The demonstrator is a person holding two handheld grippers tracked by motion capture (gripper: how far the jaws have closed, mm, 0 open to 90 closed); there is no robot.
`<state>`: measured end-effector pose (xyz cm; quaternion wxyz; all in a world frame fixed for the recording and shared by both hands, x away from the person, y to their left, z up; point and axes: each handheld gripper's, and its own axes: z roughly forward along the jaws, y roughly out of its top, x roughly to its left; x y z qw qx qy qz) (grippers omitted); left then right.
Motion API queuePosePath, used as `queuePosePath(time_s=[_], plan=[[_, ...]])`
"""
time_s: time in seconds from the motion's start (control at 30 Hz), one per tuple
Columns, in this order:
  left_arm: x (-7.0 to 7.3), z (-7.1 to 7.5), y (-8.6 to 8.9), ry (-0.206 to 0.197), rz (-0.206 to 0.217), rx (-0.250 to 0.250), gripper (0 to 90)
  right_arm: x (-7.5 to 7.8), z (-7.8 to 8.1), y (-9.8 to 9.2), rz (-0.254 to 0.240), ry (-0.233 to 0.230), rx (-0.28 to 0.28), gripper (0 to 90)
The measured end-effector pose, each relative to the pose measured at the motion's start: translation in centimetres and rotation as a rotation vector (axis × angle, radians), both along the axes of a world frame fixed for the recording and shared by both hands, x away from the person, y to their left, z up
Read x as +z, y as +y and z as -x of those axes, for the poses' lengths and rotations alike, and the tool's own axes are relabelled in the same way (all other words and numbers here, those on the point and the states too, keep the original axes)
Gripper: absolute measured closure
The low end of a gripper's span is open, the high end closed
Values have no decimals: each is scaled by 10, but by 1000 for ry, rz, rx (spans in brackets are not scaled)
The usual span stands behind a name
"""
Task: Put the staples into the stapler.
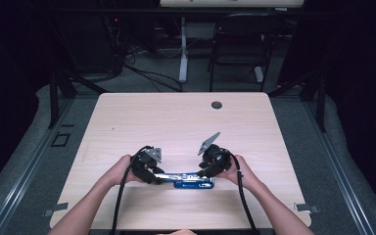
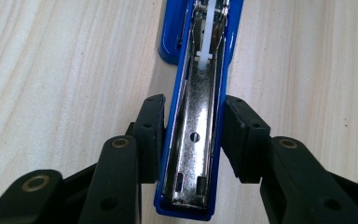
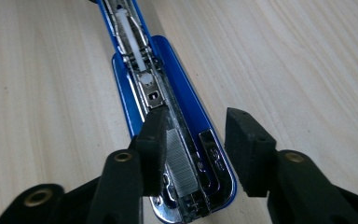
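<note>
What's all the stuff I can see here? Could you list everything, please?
Stapler: one, blue with a silver metal inside, swung open flat on the near part of the table, between the two grippers.
Staples: one silver strip, lying in the stapler's channel by the right gripper's jaws.
Table: one, light wood, centre of the high view.
Grommet: one, dark, round, at the table's far edge.
Chair: one, black, beyond the table.
Left gripper: one, black, jaws on both sides of the stapler's blue top arm.
Right gripper: one, black, jaws apart over the staple channel.
Forearms: two, entering from the bottom.
</note>
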<state>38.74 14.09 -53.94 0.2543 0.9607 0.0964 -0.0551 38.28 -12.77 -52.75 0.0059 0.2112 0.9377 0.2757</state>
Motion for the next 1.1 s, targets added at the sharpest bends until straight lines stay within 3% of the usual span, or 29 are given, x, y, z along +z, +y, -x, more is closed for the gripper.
queuePosePath(time_s=[0.4, 0.53, 0.67, 0.9, 1.1], plan=[[5, 2, 1, -20, 18, -5, 617, 2, -2, -1, 17, 5, -161, 463], [8, 2, 3, -17, 48, -2, 618, 4, 0, -2, 13, -4, -213, 380], [10, 2, 3, -21, 53, -6, 623, 7, 2, -3, 16, -6, -233, 333], [11, 3, 3, -36, 40, -3, 624, 11, 5, -3, 24, -16, -243, 355], [10, 2, 3, -26, 59, -8, 625, 13, 8, -3, 16, -21, -250, 341]])
